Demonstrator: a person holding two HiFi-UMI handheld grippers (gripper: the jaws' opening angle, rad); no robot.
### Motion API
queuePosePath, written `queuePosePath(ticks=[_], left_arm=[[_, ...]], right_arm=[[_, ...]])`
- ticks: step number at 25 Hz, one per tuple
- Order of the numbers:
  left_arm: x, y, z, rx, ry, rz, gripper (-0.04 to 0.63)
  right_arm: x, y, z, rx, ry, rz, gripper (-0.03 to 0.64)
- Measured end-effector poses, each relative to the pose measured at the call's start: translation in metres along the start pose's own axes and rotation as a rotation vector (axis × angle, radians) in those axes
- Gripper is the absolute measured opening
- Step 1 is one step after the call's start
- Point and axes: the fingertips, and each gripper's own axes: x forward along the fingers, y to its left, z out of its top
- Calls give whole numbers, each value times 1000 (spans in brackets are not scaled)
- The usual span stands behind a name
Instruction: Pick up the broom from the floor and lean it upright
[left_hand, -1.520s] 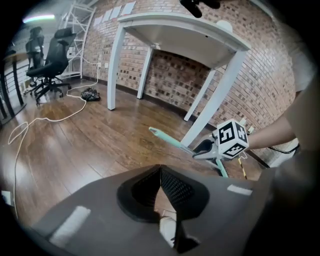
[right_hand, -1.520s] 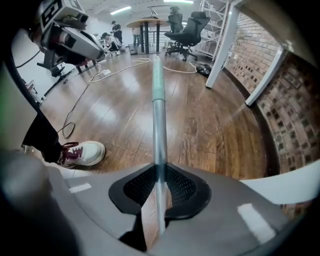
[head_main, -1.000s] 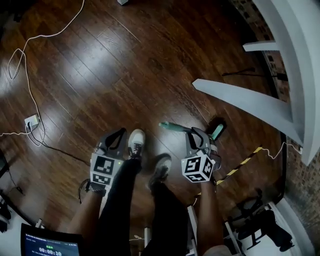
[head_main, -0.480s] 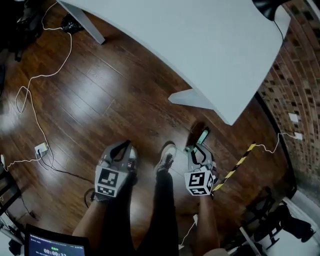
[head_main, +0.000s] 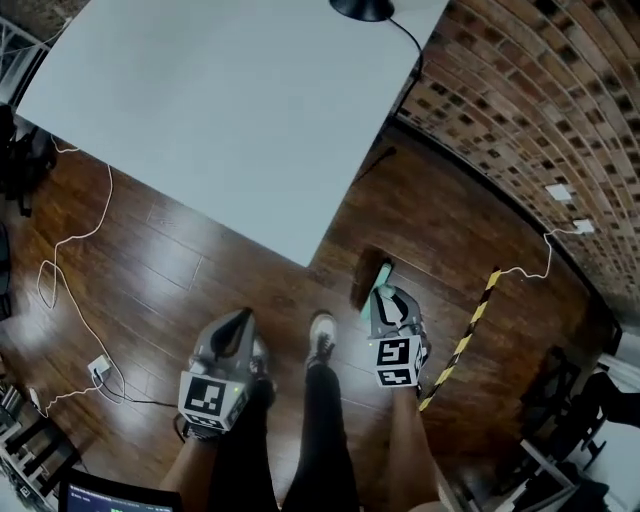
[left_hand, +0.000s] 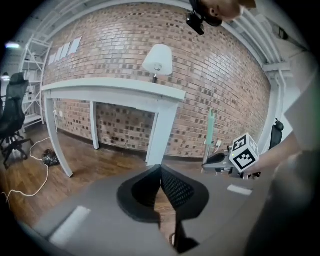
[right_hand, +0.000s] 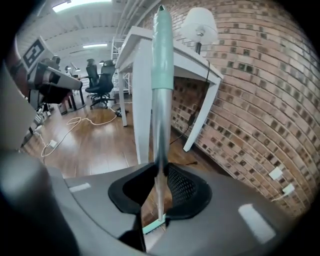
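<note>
The broom (right_hand: 161, 75) stands nearly upright in the right gripper view, its silver pole and pale teal grip rising between the jaws and its teal head (right_hand: 152, 227) low beneath them. My right gripper (right_hand: 161, 167) is shut on the pole. From the head view that gripper (head_main: 392, 318) is at the right with the broom's teal end (head_main: 381, 288) just ahead of it, near the table corner. My left gripper (head_main: 235, 335) hangs at the left, away from the broom, its jaws (left_hand: 160, 167) meeting at the tips with nothing between them. The left gripper view also catches the broom handle (left_hand: 211, 127).
A white table (head_main: 230, 110) with a lamp (left_hand: 157, 57) stands ahead against the brick wall (head_main: 520, 110). White cables (head_main: 70, 250) and a plug block (head_main: 98, 368) lie on the wooden floor at left. A yellow-black striped strip (head_main: 465, 335) runs right of my legs (head_main: 320, 400).
Both grippers have risen, and the view has swung from the floor towards the table and wall. The broom has swung up from lying across to nearly upright in the right gripper.
</note>
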Motion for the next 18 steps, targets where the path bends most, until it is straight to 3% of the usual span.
queuePosePath(ticks=[10, 18], left_arm=[[37, -9, 7, -12, 61, 39, 2], [58, -7, -9, -26, 96, 67, 2]], right_arm=[[70, -58, 61, 117, -84, 8, 91], [115, -71, 117, 55, -158, 49, 94]])
